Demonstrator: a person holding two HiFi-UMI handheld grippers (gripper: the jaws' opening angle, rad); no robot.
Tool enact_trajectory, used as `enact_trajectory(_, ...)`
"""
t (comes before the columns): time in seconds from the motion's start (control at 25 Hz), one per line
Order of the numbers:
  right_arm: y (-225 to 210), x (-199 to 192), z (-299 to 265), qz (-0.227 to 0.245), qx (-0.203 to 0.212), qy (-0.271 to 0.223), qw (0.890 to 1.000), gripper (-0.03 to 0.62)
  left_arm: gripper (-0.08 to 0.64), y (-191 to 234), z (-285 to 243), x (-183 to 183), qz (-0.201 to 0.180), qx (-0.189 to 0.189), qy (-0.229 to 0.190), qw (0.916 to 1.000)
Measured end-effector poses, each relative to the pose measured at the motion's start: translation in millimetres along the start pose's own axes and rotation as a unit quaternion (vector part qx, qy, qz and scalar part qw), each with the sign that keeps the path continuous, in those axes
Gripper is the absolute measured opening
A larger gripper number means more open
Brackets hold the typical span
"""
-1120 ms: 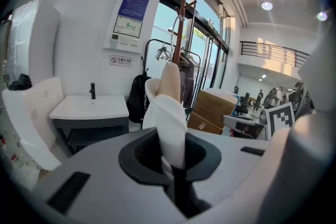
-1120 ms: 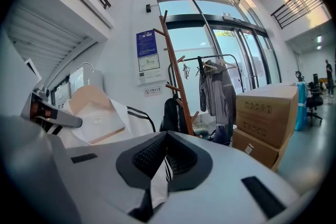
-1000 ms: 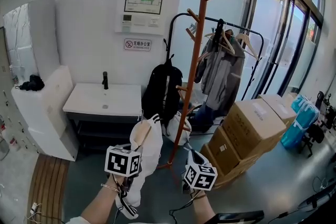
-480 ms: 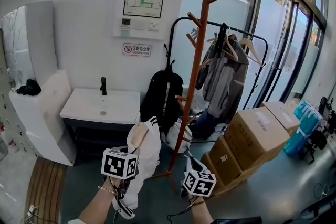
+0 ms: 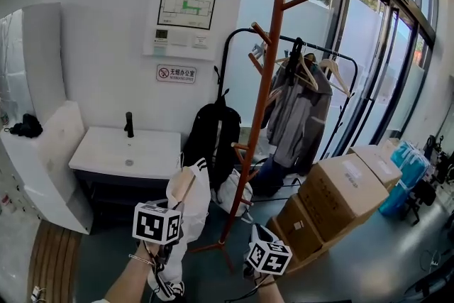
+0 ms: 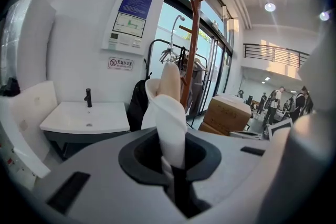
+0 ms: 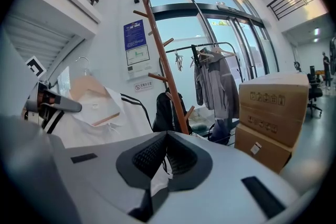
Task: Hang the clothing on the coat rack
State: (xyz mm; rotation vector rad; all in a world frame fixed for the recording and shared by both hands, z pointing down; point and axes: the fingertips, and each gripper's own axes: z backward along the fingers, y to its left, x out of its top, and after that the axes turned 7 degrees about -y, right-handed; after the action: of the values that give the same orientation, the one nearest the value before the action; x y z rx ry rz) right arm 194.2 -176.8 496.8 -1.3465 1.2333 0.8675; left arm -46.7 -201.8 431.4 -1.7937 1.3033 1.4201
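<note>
Clothing (image 5: 191,206) on hanger (image 5: 182,186) clamped in left gripper (image 6: 173,165), rising above it; striped edge pinched in right gripper (image 7: 157,176); beside coat rack (image 5: 259,103).

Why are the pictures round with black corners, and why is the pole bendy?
Left gripper view and right gripper view: wide-angle lenses curve the coat rack and blacken the corners. Left gripper view: the close white shirt is soft. Head view: daylight glares through the glass doors.

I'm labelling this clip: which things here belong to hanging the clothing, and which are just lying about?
In the job: white shirt, wooden hanger, coat rack, left gripper, right gripper.
Just about: backpack, sink, cardboard boxes, grey jacket.
</note>
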Motion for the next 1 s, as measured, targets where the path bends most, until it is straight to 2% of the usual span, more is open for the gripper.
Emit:
enact_trajectory(0.44,5,27,-88,0.001,-0.022,-0.013,1.000,0.023,0.046,32,-81,45,-0.018,-0.042,0.004,0.9990)
enact_trajectory(0.8,-11,61,-138,-0.017,-0.057,-0.050,0.997,0.023,0.046,40,-140,75,-0.043,-0.089,0.008,0.9951)
enact_trajectory(1.0,-21,72,-154,-0.016,-0.092,-0.054,0.994,0.023,0.046,46,-168,82,-0.047,-0.116,0.020,0.9919)
